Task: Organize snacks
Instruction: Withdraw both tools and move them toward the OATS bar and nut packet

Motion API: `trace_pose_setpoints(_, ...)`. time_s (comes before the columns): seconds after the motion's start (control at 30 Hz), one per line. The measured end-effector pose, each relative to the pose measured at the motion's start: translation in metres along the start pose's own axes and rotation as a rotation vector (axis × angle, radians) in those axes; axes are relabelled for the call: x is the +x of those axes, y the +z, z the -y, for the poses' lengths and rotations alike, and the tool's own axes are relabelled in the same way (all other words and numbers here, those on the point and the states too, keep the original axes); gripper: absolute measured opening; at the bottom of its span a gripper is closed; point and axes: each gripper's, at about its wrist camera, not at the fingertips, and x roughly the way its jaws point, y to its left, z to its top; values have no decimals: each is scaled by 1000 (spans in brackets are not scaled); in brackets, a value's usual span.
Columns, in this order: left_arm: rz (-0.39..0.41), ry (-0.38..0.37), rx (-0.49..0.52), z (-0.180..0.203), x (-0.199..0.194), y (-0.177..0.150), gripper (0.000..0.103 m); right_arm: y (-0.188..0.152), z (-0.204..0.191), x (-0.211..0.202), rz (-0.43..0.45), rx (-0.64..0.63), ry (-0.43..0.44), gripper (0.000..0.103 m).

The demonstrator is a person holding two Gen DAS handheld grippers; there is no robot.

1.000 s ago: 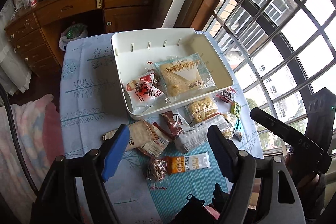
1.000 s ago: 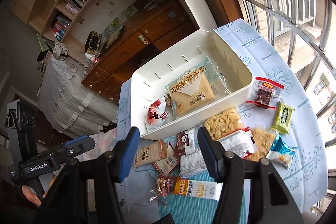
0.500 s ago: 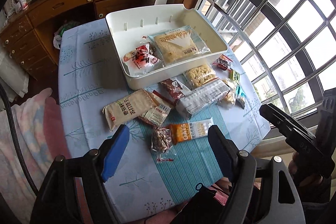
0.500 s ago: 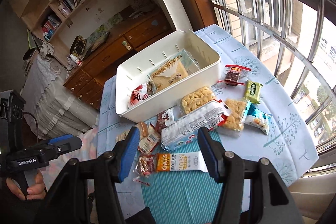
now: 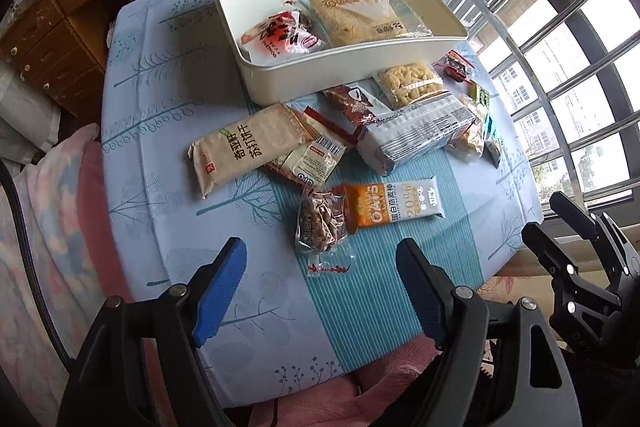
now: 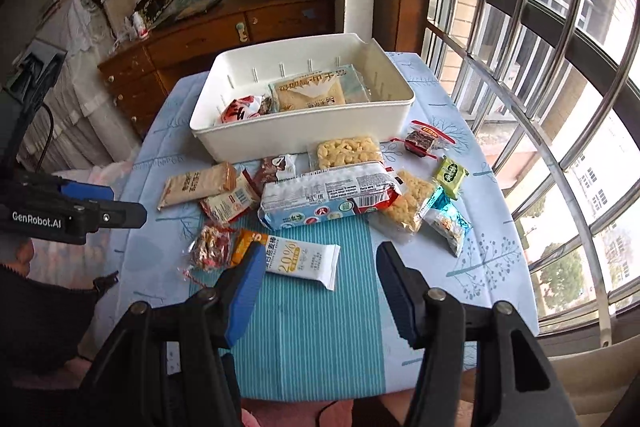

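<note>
Where both grippers, left gripper (image 5: 320, 287) and right gripper (image 6: 318, 281), gape empty: "OATS" bar (image 5: 394, 205), "20%".

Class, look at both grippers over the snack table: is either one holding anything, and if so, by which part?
Nothing is held. The left gripper and the right gripper both stand open above the tablecloth, with no packet between their fingers.

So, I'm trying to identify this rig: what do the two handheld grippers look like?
Both are black plastic frames with silver screws. The left gripper and right gripper carry blue finger pads. The left one's side reads "GenRobot.AI" in white, and a black cable runs beside it.
</note>
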Motion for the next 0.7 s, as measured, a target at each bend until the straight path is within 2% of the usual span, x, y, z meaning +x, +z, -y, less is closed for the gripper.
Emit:
trace_pose_setpoints(0.13,-19,30,-19,-3,15,-3,76,-4,-9,7,-38,-88,-10,58)
trace_pose_setpoints(0.4,-73,5,-90,-7,49,-2,76,-8,-30,21,-88,-353,-41,58)
trace_pose_setpoints(0.7,-130,-2,-163,-7,84,5,76,-6,-39,35,-105,-555,-18,58)
